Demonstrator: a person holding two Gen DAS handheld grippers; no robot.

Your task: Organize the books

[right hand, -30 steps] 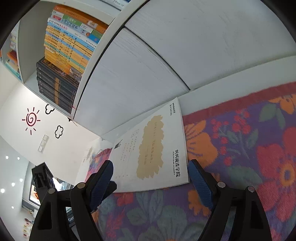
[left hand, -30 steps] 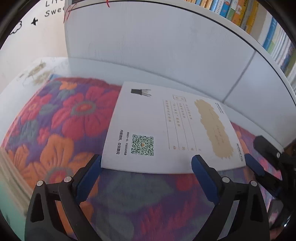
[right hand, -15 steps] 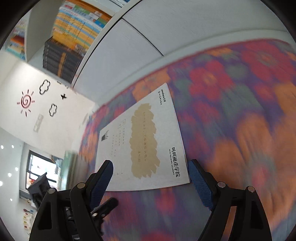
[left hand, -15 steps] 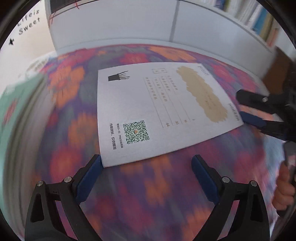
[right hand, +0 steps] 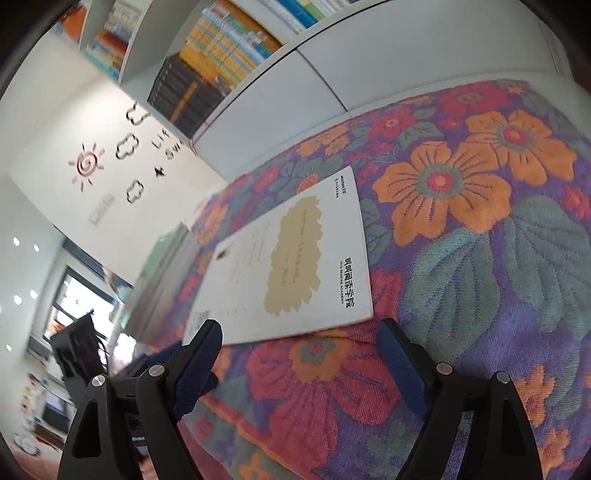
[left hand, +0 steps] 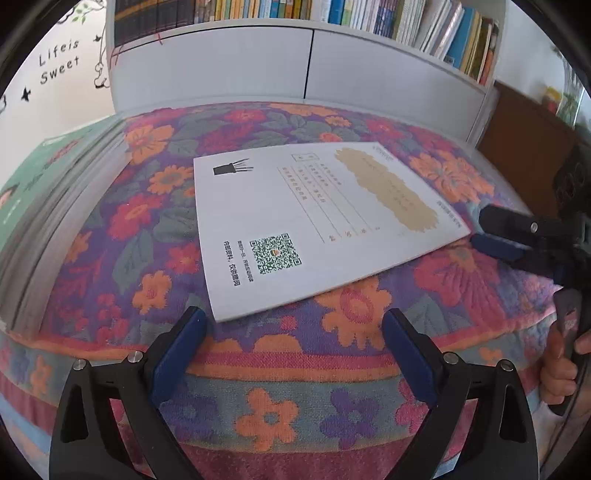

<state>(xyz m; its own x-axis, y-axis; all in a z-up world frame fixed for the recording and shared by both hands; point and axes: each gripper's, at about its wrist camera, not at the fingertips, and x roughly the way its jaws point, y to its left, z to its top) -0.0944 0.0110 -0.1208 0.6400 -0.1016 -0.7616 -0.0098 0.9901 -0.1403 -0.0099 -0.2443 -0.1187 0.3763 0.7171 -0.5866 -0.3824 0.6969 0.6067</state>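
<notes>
A thin white book (left hand: 306, 221) with a tan patch and a QR code lies flat on the flowered cloth (left hand: 155, 229). In the right wrist view the same white book (right hand: 295, 266) lies just beyond the fingertips. My left gripper (left hand: 293, 332) stands open just short of the book's near edge, nothing between its blue pads. My right gripper (right hand: 299, 339) is open too, at the book's other short edge; from the left wrist view its fingers (left hand: 495, 245) show beside the book's right corner. A stack of books topped by a green cover (left hand: 48, 192) sits at the left.
A white bookcase (left hand: 258, 62) with rows of upright books (left hand: 388, 18) stands behind the cloth-covered table. The table's front edge (left hand: 295, 373) runs just under the left gripper. A hand (left hand: 557, 369) holds the right gripper's handle at far right. A brown board (left hand: 524, 155) leans at back right.
Both grippers have pulled back from the bookcase, which now stands farther off. The white book lies farther from the cabinet, the table's front edge has come into view, and the green-topped stack now shows at left.
</notes>
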